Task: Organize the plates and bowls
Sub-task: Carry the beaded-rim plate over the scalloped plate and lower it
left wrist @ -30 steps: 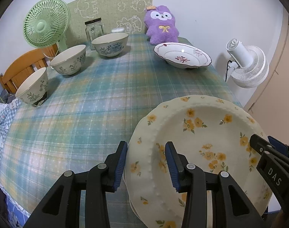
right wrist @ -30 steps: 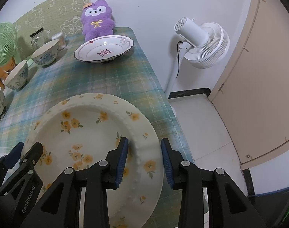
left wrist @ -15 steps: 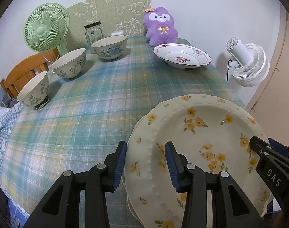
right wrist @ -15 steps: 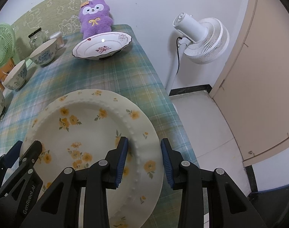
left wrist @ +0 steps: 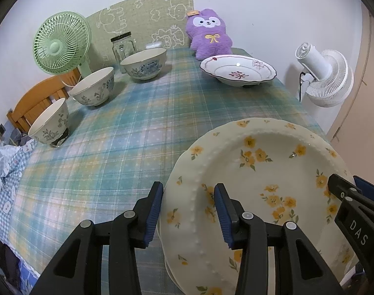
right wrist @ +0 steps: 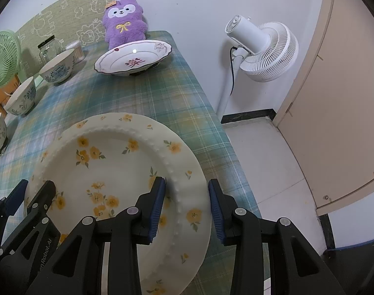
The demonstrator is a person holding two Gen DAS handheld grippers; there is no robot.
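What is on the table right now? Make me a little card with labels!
table: checked cloth, green and blue
bowls: three, in a row on the left side
flowery plate: nearest, with yellow flowers
deep plate: far end, in front of the purple plush toy
left gripper: fingers astride the flowery plate's left rim
right gripper: fingers astride its right rim
squeezing: cannot tell
also there: green fan, glass jar, white fan on the floor

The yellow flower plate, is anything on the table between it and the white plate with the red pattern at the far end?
Nothing visible: only bare plaid tablecloth lies between the yellow flower plate and the white plate.
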